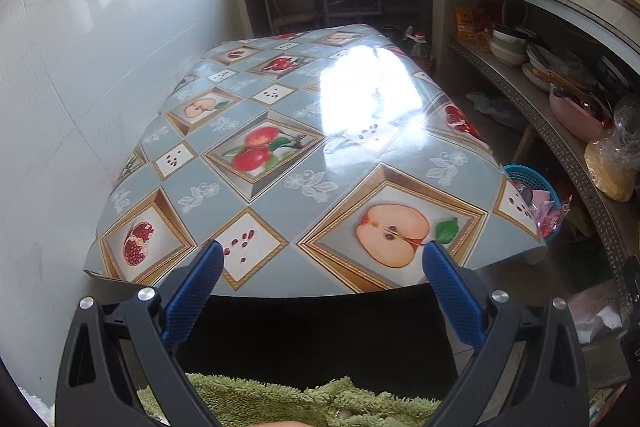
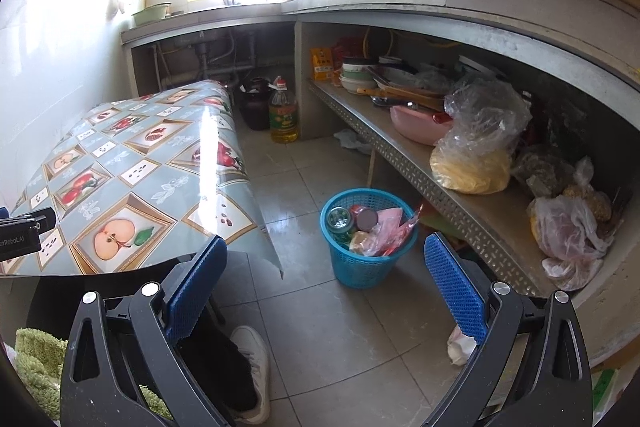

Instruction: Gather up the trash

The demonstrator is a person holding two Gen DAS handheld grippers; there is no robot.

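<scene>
A blue plastic trash basket (image 2: 362, 259) stands on the tiled floor to the right of the table and holds cans, wrappers and other trash. Its rim also shows past the table's right edge in the left wrist view (image 1: 528, 175). My right gripper (image 2: 322, 255) is open and empty, held above the floor just short of the basket. My left gripper (image 1: 322, 259) is open and empty, over the near edge of the table (image 1: 280, 147), which has a fruit-patterned cloth. A crumpled white paper (image 2: 460, 345) lies on the floor beside my right finger.
A low metal shelf (image 2: 440, 195) on the right carries bowls, plastic bags and food. An oil bottle (image 2: 283, 113) and a dark jar (image 2: 256, 103) stand on the floor under the counter. A shoe (image 2: 252, 359) and dark trouser leg are below. A tiled wall (image 1: 60, 107) is at left.
</scene>
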